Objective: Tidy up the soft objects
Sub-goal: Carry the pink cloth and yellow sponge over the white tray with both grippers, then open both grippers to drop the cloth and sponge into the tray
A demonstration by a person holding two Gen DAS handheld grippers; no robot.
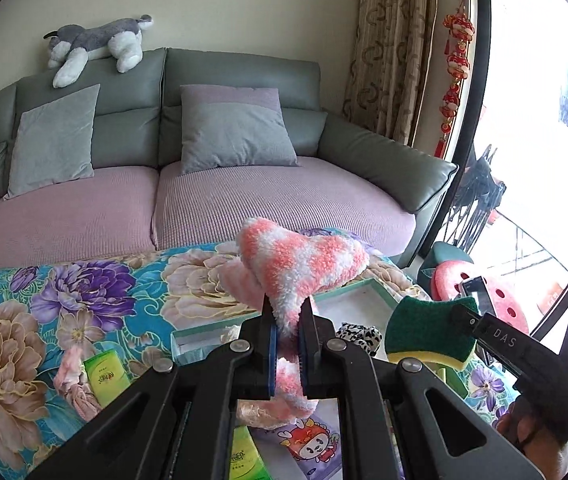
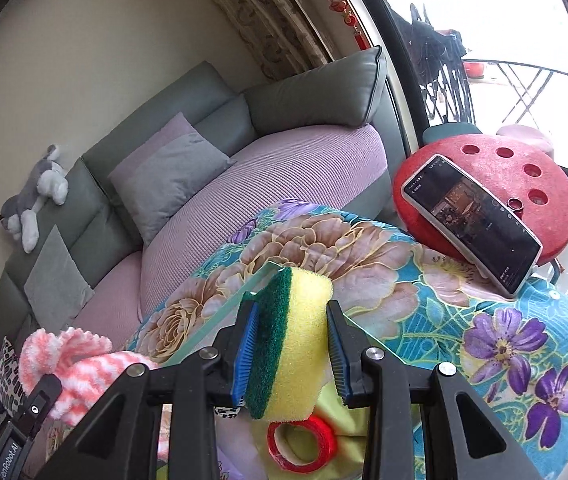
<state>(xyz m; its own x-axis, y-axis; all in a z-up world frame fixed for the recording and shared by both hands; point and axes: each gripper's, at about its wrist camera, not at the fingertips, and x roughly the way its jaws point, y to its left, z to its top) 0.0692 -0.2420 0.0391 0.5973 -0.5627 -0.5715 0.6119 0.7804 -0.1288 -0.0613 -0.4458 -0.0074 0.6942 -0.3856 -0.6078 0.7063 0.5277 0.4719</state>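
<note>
While the fuzzy sock (image 1: 304,268) was pinched in the left gripper (image 1: 288,328) and the sponge (image 2: 296,344) clamped in the right gripper (image 2: 292,344), the tray (image 1: 380,292) was seen just beyond both, nearer the left.

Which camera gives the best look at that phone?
The right wrist view: the phone lies whole, screen lit, leaning on the red stool. In the left wrist view only a sliver of it shows behind the sponge.

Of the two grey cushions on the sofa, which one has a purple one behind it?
The cushion nearer the window: a purple cushion shows above it. The other cushion leans alone against the sofa.
</note>
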